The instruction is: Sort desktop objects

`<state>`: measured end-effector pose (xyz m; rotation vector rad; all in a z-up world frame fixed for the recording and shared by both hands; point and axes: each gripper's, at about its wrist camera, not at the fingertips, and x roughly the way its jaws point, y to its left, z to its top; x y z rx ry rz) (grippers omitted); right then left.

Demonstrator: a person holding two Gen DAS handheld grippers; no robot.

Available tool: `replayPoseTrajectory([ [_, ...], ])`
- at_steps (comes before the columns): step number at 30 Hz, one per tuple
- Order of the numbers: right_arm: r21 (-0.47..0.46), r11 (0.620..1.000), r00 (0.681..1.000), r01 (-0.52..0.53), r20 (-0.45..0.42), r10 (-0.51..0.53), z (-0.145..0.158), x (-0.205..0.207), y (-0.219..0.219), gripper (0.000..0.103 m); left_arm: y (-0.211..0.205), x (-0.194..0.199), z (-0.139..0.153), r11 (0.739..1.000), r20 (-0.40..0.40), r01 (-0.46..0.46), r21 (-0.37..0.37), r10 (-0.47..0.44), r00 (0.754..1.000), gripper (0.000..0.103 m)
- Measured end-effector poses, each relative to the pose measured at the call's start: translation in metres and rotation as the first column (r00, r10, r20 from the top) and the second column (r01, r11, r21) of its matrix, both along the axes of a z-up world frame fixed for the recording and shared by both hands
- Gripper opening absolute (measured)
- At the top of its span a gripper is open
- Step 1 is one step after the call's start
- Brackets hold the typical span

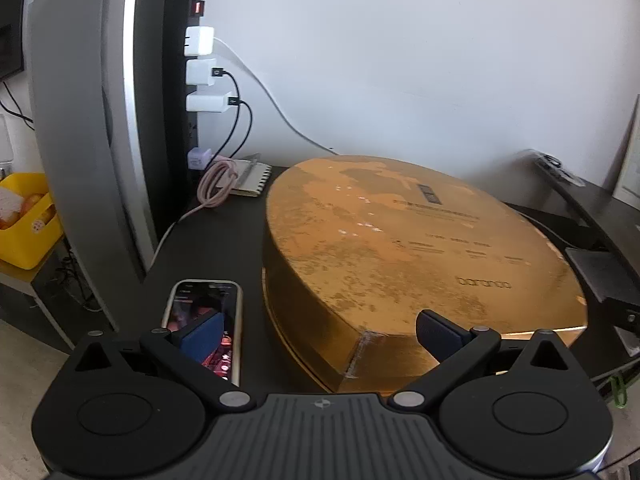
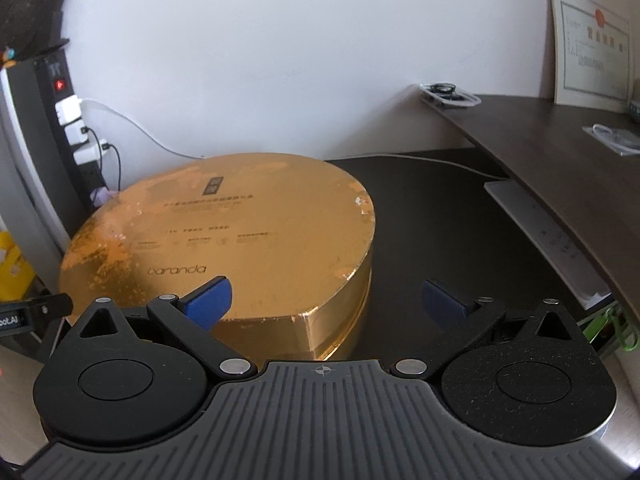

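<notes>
Both grippers, the left gripper (image 1: pixel 320 334) and right gripper (image 2: pixel 326 300), are wide open and hold nothing. They hang over the near edge of the gold box (image 1: pixel 420 240), which sits on the dark desk (image 2: pixel 440 216). A phone (image 1: pixel 208 320) lies just left of the box. Sorting looks barely started; next, one gripper must drop around something and squeeze.

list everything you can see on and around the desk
gold box: one, gold, centre of dark desk
phone: one, screen lit, left of box
notebook: one, cream, behind box
pink cable: one, coiled, beside notebook
white chargers: three, on black power strip
yellow bin: one, far left
certificate: one, leaning on wall, right shelf
left gripper: open
right gripper: open
</notes>
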<state>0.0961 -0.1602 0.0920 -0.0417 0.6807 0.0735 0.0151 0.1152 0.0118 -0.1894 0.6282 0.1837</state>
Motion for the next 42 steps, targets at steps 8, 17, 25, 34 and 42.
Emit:
replayPoseTrajectory([
  [8,0.087,0.994,0.997,-0.071,0.01,0.07,-0.005,0.002,0.008,0.102,-0.008,0.01,0.001,0.995,0.043,-0.009,0.097,0.005,0.999,0.102],
  [17,0.006,0.983,0.982,-0.184,-0.038,0.184,-0.025,0.014,0.044,0.099,0.006,0.022,-0.006,0.99,-0.006,-0.081,0.116,0.082,0.997,0.103],
  [25,-0.019,0.979,0.977,-0.202,-0.077,0.201,-0.038,0.018,0.052,0.099,0.013,0.023,-0.011,0.993,-0.022,-0.088,0.081,0.091,0.996,0.103],
  [34,-0.018,0.978,0.97,-0.208,-0.129,0.204,-0.051,0.024,0.056,0.099,0.014,0.025,-0.019,0.993,-0.058,-0.085,0.084,0.09,0.994,0.103],
  [42,-0.043,0.976,0.967,-0.215,-0.151,0.207,-0.056,0.026,0.059,0.1,0.019,0.029,-0.02,0.995,-0.079,-0.084,0.055,0.089,0.993,0.103],
])
